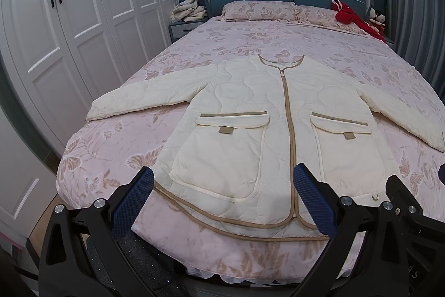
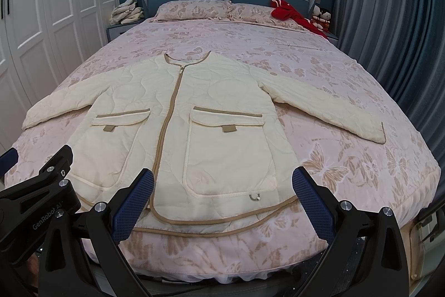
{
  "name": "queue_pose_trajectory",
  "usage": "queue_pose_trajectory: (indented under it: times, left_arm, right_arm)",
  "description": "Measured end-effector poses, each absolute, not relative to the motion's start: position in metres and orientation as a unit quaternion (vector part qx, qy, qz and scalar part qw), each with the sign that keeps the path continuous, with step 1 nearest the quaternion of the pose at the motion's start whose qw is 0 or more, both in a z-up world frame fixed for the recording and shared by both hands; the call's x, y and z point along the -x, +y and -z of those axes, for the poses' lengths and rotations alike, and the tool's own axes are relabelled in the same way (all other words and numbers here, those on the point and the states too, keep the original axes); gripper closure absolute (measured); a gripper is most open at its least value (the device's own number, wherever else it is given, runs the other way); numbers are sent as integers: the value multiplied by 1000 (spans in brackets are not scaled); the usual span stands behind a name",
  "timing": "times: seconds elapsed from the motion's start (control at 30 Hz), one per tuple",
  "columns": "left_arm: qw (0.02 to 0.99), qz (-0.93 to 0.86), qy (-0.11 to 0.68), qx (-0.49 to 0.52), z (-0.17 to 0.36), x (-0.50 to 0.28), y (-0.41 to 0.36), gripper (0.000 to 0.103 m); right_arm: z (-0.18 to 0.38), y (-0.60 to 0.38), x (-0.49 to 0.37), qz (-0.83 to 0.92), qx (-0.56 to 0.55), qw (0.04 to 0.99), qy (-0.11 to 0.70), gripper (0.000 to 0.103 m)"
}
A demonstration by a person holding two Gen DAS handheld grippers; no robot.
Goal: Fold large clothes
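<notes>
We see cream jacket [image 1: 250,113] flat on bed [image 1: 116,141], zipped, sleeves spread wide (laid out ready for folding). Left gripper [image 1: 222,187] and right gripper [image 2: 222,185] both gaping, empty, above hem. Nothing folded yet, we judge.

Both grippers [image 1: 222,185] [image 2: 222,185] are black-framed, silver-screwed, with apparently blue textured pads [image 1: 311,196].

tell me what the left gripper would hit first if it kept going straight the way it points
Most likely the cream jacket, near its hem and left pocket. The left gripper is open, holding nothing, and depth is hard to judge.
</notes>
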State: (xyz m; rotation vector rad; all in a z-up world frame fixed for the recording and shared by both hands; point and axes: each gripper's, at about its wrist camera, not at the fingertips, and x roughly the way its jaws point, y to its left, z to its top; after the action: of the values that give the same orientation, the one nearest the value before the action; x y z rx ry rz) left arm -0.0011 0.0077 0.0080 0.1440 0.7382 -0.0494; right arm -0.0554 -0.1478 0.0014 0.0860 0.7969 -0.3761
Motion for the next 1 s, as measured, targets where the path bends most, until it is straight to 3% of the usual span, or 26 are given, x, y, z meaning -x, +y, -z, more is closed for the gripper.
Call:
queue_pose_trajectory:
  times: [1.0]
  left_arm:
    - [930,23,359,-69,-13,1,11,6]
  right_arm:
    - [-8,-144,51,182,-40,904,384,5]
